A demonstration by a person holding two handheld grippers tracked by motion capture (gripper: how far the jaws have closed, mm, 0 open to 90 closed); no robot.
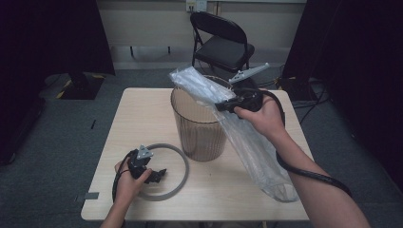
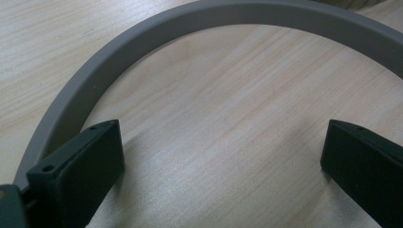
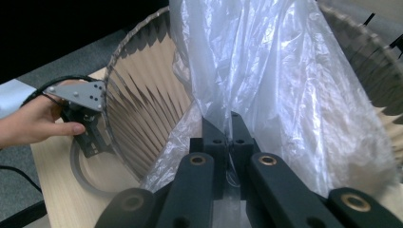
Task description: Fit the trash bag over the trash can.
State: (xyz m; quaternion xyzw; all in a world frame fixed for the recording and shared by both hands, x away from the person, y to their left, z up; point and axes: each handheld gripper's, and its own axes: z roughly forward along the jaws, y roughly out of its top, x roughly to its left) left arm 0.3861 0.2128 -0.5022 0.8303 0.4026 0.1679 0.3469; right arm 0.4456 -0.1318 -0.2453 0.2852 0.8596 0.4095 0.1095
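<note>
Left claw (image 1: 159, 175) — released, jaws spread over the grey ring (image 1: 183, 164), which lies flat on the bench (image 1: 142, 109), likely awaiting the bag. Ribbed brown bin (image 1: 199, 133) — upright at centre. Right claw (image 1: 221, 107) — clenched on the clear plastic bag (image 1: 256, 152), lifting it over the bin's rim, apparently to line it.

A clear, crinkled plastic bag (image 1: 247, 137) hangs slanted across the brown ribbed bin's (image 1: 197, 130) rim.

Right claw (image 1: 222, 107) raised, jaws pinched together – left claw (image 1: 159, 175) low, jaws spread
</note>
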